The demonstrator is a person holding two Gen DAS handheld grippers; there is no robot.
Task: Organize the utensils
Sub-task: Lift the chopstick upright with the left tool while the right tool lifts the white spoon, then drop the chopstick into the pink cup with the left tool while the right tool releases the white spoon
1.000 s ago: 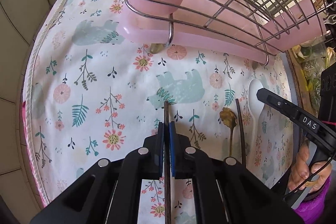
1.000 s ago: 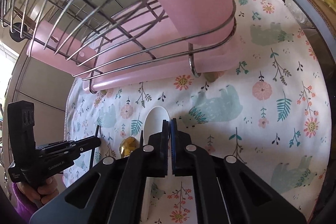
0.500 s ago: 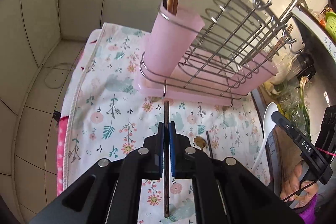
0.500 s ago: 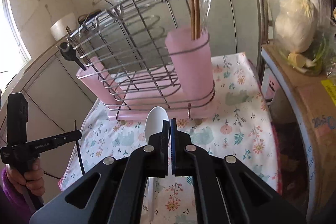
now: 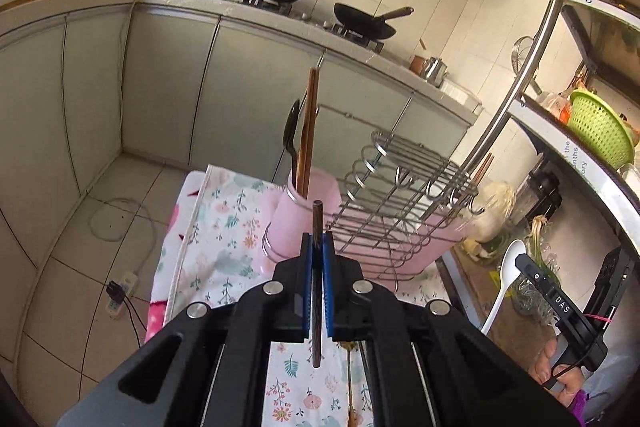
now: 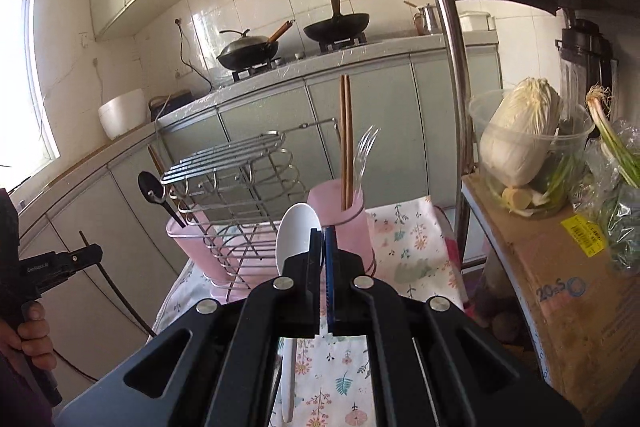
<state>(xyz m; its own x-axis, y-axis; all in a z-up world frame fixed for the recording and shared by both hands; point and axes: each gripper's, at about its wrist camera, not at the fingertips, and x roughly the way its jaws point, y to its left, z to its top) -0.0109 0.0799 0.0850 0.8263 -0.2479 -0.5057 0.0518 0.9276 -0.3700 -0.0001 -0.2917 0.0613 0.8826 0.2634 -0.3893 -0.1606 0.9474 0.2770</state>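
The wire dish rack (image 5: 404, 203) on its pink tray stands ahead of and below both pairs of jaws, on the flowered cloth (image 5: 224, 239) that covers the counter. At its near corner, just beyond the left jaws, sits the pink utensil cup (image 5: 296, 215), already holding a pair of wooden chopsticks (image 5: 310, 131) and a dark spoon (image 5: 291, 131); the right wrist view shows a clear plastic fork (image 6: 366, 155) in it too.

The white spoon (image 6: 298, 235) is pinched at its handle by the right gripper (image 6: 323, 259), bowl forward and up, the long handle trailing back beneath the jaws. It is smooth and glossy, so it looks likely to pivot or slip if swung quickly.

The left gripper (image 5: 317, 259) has its jaws nearly closed on a dark brown chopstick (image 5: 317, 227), a thin straight stick whose tip pokes out just past the pads, the rest running back under the jaws. So little grip area on a slim rod could let it rotate.

The cup's mouth is narrow and crowded: an incoming utensil could strike the standing chopsticks or the rim and tip the cup in its wire ring. With both hands aiming for one opening, the two grippers might also collide.
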